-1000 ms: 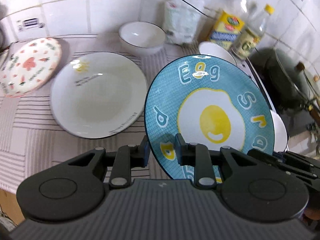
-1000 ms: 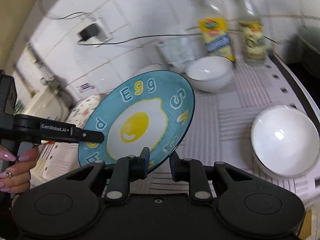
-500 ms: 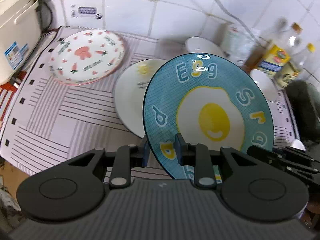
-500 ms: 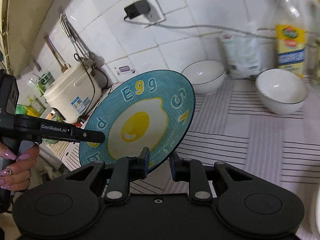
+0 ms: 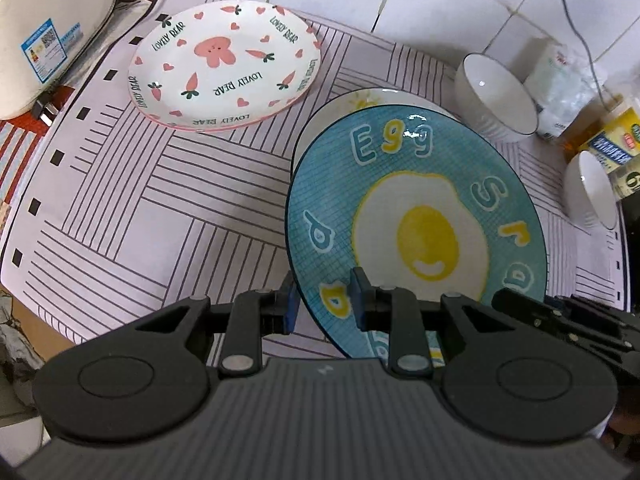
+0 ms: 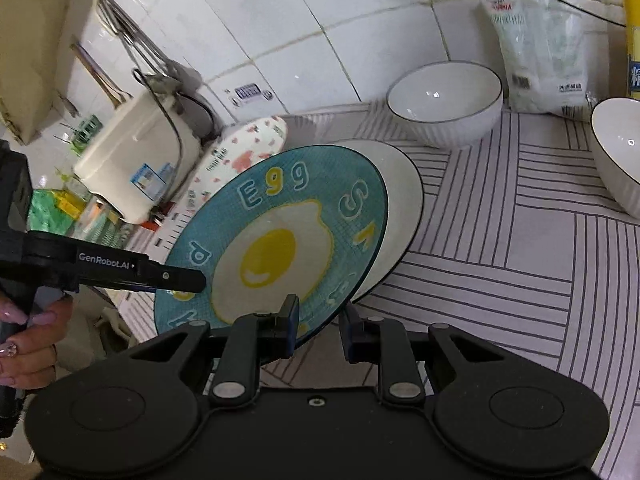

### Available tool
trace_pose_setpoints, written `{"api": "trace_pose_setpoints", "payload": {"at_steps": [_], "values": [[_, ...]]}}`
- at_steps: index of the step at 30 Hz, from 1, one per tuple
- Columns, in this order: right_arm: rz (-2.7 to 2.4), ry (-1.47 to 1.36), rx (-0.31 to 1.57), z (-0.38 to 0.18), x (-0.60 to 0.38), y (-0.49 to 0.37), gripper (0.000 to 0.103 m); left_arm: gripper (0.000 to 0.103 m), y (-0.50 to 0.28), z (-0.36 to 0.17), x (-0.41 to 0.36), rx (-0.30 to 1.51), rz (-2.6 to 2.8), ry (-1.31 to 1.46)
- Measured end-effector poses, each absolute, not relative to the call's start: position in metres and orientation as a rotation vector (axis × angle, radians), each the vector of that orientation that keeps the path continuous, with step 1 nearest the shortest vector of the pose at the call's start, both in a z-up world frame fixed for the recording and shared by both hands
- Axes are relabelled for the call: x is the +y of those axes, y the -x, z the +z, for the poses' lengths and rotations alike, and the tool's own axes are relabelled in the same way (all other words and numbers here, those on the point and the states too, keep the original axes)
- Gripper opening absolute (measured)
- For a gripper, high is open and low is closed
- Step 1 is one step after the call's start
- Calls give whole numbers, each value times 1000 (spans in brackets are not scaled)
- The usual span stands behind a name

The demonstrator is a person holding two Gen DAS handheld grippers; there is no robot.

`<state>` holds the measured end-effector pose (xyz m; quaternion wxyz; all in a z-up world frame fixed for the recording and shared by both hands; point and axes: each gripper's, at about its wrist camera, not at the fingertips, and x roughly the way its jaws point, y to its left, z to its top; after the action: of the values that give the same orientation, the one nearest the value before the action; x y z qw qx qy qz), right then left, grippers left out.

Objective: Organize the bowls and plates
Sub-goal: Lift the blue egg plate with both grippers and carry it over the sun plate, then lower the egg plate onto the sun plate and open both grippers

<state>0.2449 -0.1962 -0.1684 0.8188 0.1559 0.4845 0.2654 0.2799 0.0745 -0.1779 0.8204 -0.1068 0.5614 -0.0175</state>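
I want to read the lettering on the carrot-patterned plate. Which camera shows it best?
The left wrist view: the carrot plate lies fully visible, lettering readable. The right wrist view shows only a blurred part behind the blue egg plate.

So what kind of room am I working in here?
Most likely a home kitchen counter: white tiled wall, a rice cooker plugged in at the left, oil bottles, and plates and bowls laid out on a striped mat.
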Motion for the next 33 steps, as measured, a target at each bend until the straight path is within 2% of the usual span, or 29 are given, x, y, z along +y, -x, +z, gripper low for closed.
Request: {"api": "trace_pose_setpoints", "payload": {"at_steps": [9, 21, 33], "values": [[553, -331, 1131, -181, -195, -272, 26, 27, -302, -197, 68, 1288, -34, 210], [420, -169, 1218, -162, -169, -281, 28, 30, -314, -199, 68, 1354, -31, 242], [319, -74, 1130, -167, -151, -266, 36, 26, -309, -199, 60, 1351, -11, 210]]}}
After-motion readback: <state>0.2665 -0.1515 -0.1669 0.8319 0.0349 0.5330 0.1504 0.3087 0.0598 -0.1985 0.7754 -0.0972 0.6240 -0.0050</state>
